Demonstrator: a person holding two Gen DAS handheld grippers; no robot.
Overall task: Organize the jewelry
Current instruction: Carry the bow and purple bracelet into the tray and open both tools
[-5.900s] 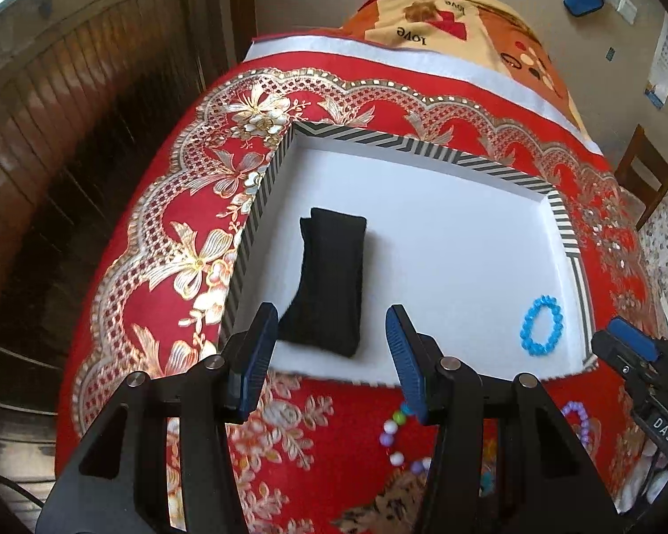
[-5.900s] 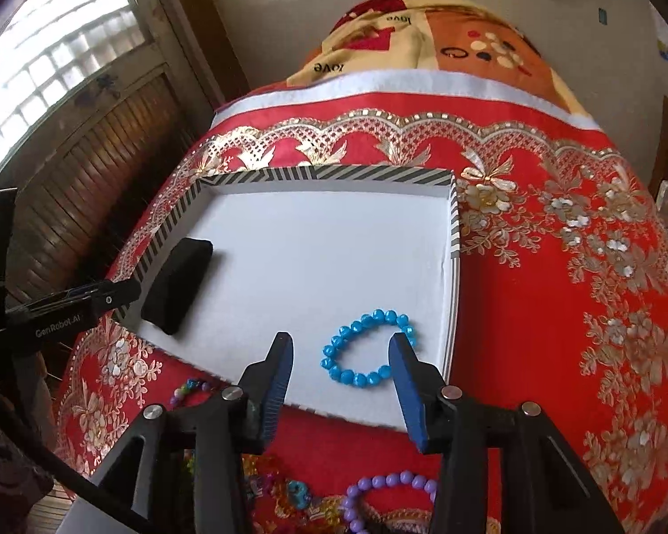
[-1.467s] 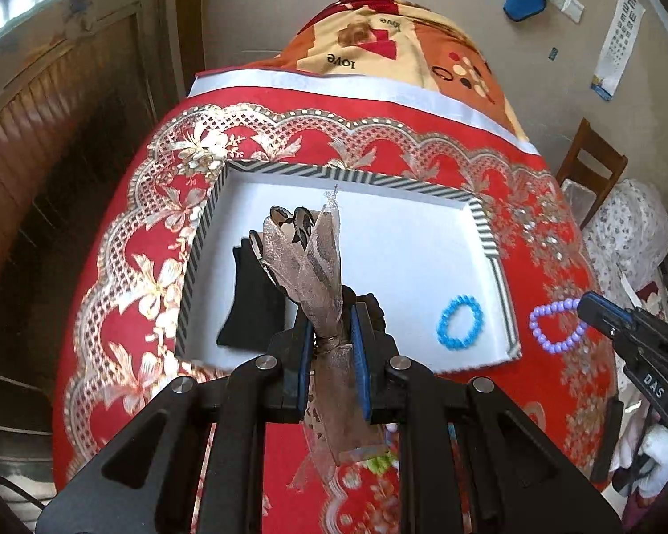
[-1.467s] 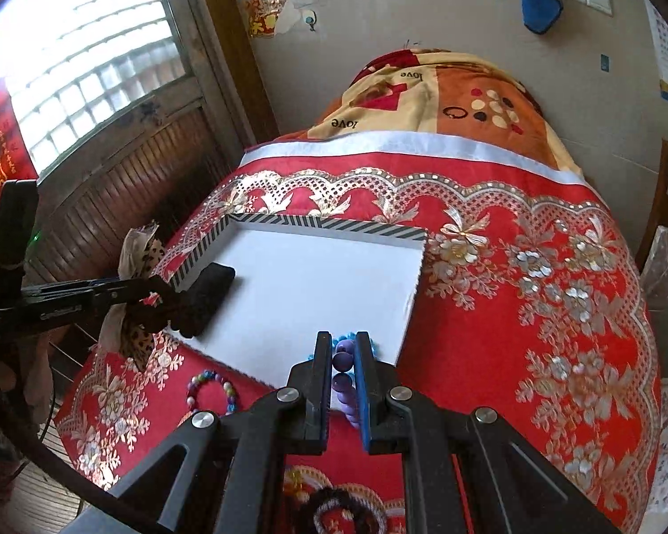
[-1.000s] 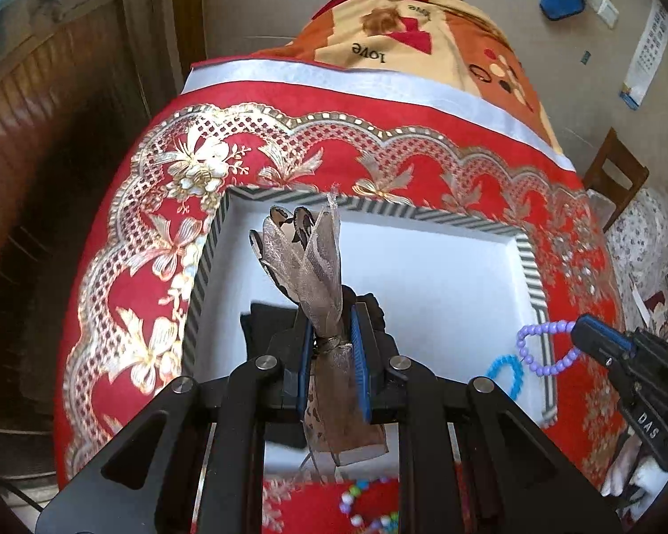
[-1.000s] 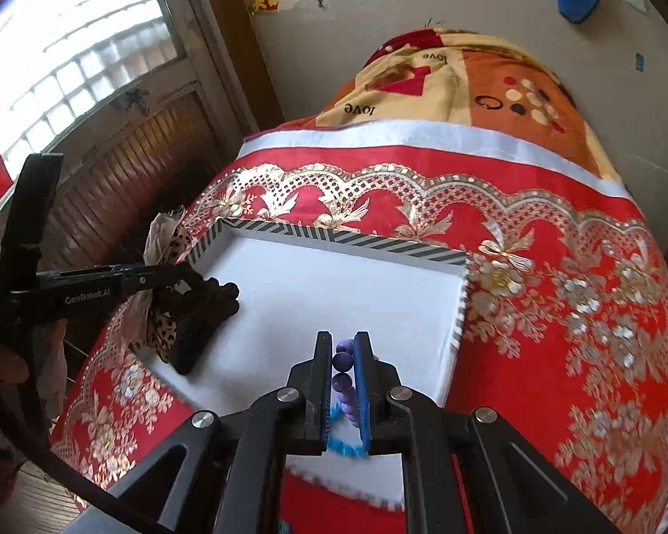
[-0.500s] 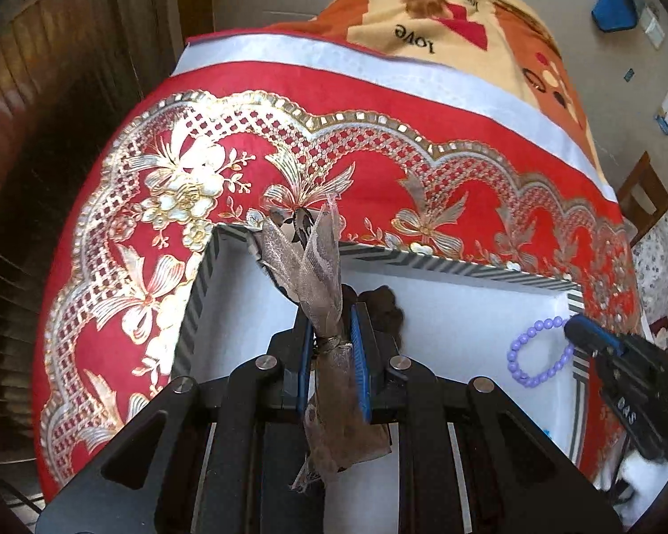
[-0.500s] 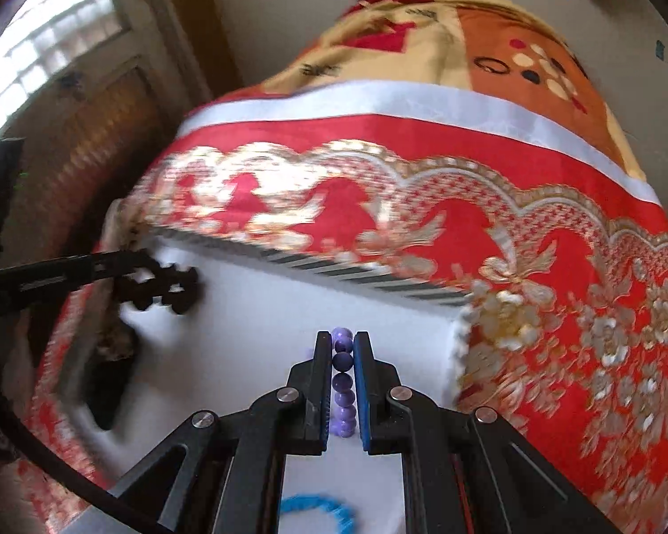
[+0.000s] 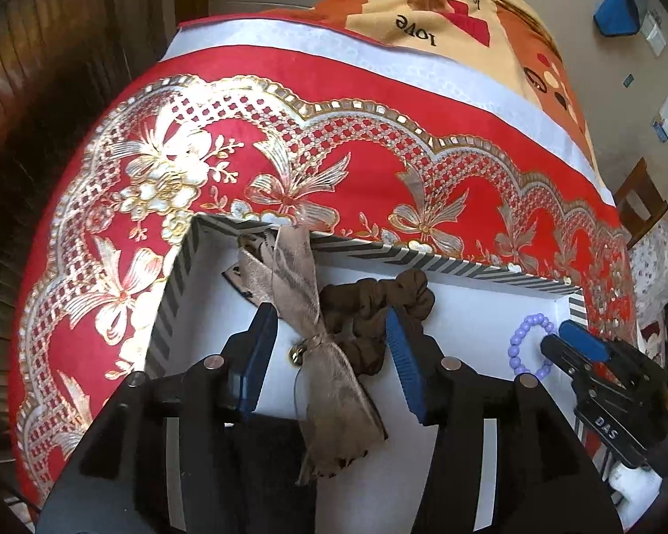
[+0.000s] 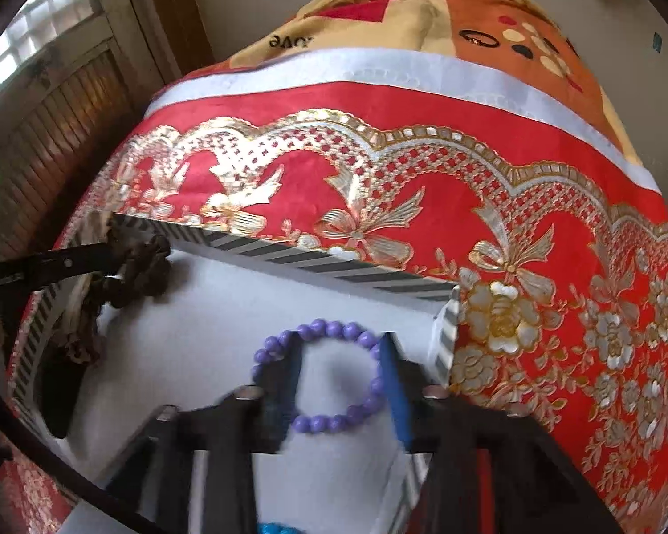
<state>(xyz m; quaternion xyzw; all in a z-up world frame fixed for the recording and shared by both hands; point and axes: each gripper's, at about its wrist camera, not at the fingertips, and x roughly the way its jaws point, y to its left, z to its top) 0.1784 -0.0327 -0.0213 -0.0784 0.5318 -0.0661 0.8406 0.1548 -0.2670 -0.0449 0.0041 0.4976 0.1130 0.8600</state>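
My left gripper (image 9: 329, 333) hangs over the far left corner of the white tray (image 9: 445, 264) and its jaws are opening. A brown scrunchie with a tan ribbon bow (image 9: 374, 311) lies between its blue pads, and neither pad presses on it. Over the tray's far right corner, my right gripper (image 10: 340, 378) is blurred and its jaws are opening too. A purple bead bracelet (image 10: 325, 327) rests on the tray floor (image 10: 227, 320) around its fingertips, free of the pads. The left wrist view shows this bracelet (image 9: 519, 342) just in front of the right gripper (image 9: 556, 342).
A black pouch (image 10: 62, 400) lies by the tray's left wall, partly under my left gripper. A blue bead bracelet (image 10: 276, 527) peeks in at the near edge. The tray sits on a red and gold cloth (image 9: 378, 169); a wooden chair (image 9: 641, 204) stands at the right.
Both grippers came down over the far end of the tray and opened. The scrunchie slipped from the left pads and the purple bracelet from the right pads onto the tray.
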